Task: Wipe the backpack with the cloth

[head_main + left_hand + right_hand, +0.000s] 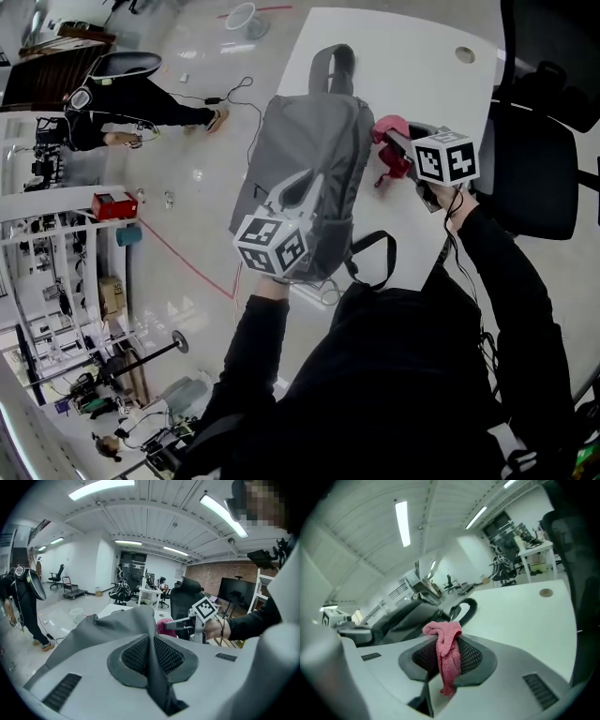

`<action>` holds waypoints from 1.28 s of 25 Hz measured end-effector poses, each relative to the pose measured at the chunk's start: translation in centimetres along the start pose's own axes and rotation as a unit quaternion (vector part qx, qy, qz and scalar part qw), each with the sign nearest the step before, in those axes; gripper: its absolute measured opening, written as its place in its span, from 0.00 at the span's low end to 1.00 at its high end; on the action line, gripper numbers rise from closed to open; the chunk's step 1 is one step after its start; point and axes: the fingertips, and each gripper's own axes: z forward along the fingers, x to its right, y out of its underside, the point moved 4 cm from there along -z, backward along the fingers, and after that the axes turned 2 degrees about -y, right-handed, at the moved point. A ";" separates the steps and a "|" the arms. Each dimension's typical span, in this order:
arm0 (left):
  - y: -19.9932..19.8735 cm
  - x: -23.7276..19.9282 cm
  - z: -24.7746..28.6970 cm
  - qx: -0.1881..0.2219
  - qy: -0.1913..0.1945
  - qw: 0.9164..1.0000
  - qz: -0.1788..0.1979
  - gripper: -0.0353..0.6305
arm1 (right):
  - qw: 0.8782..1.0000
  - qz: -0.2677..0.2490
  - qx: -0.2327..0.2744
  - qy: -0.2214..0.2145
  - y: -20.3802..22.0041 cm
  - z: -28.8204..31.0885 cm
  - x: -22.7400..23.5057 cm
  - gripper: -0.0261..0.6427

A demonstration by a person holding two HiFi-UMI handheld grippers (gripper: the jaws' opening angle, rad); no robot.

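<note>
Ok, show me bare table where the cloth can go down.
Free: the far right of the table, between the backpack and the black chair, around the cable hole. Crowded: the near half, with the strap, left gripper, right gripper and cloth.

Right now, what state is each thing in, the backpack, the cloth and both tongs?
Grey backpack: lying on the white table, a fold pinched up.
Pink cloth: bunched, hanging clamped beside the backpack.
Left tongs: shut on backpack fabric.
Right tongs: shut on the cloth.
</note>
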 end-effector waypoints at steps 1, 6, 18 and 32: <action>0.3 0.2 0.2 -0.004 0.003 1.000 0.004 0.13 | 1.000 0.009 0.027 0.013 -1.4 -0.5 0.8 0.18; 1.5 1.4 0.7 -0.030 0.020 0.999 0.034 0.13 | 0.999 -0.037 0.034 -0.018 -4.6 -0.2 -0.5 0.18; 2.2 1.1 1.8 -0.046 0.027 0.998 0.020 0.13 | 0.978 -0.072 -0.064 -0.188 5.5 0.0 -11.6 0.18; 3.2 0.7 4.4 -0.068 0.030 0.997 -0.005 0.13 | 0.913 -0.129 -0.196 -0.332 17.2 -2.7 -22.1 0.18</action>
